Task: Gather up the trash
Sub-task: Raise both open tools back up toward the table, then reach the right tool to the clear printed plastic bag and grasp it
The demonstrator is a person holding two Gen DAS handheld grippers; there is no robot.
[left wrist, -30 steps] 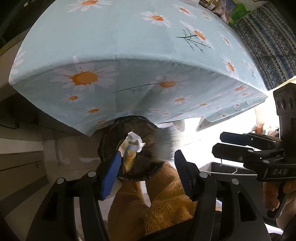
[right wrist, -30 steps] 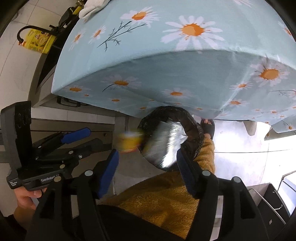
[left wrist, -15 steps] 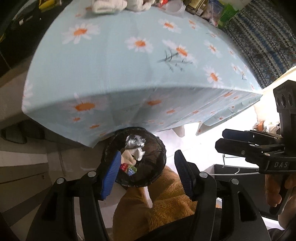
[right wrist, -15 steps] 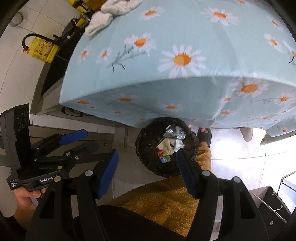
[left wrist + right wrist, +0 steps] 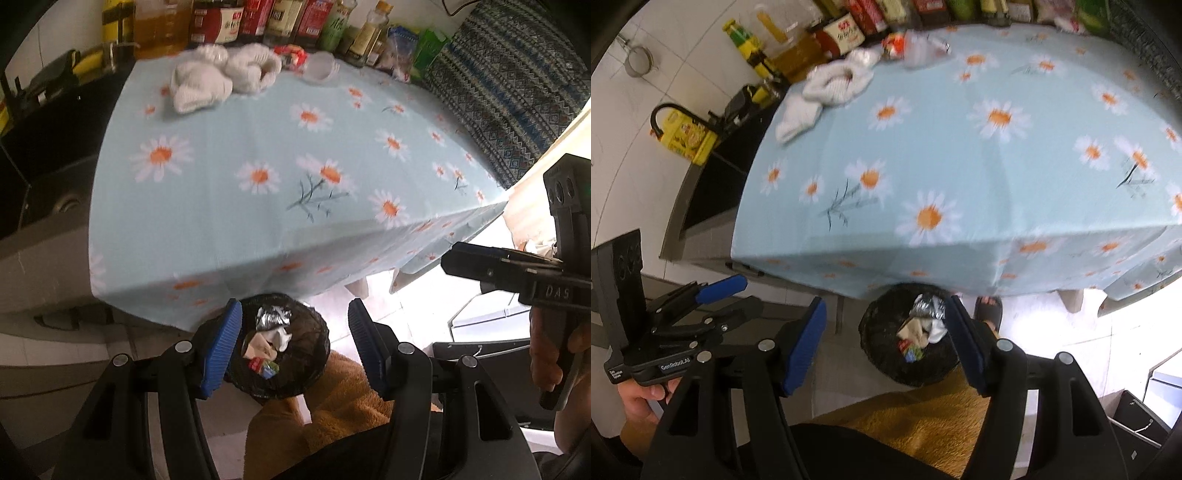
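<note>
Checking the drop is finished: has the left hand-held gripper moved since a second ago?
Yes. The left hand-held gripper has risen from the bin, which looks smaller.

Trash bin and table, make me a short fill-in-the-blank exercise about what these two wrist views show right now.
1. The black trash bin stands on the floor below the table's ____ edge.
2. The tablecloth is printed with ____.
3. The crumpled silver wrapper lies inside the ____.
4. Nothing sits between the blue pads of the left gripper, so it is ____.

Missing words: near; daisies; trash bin; open
</note>
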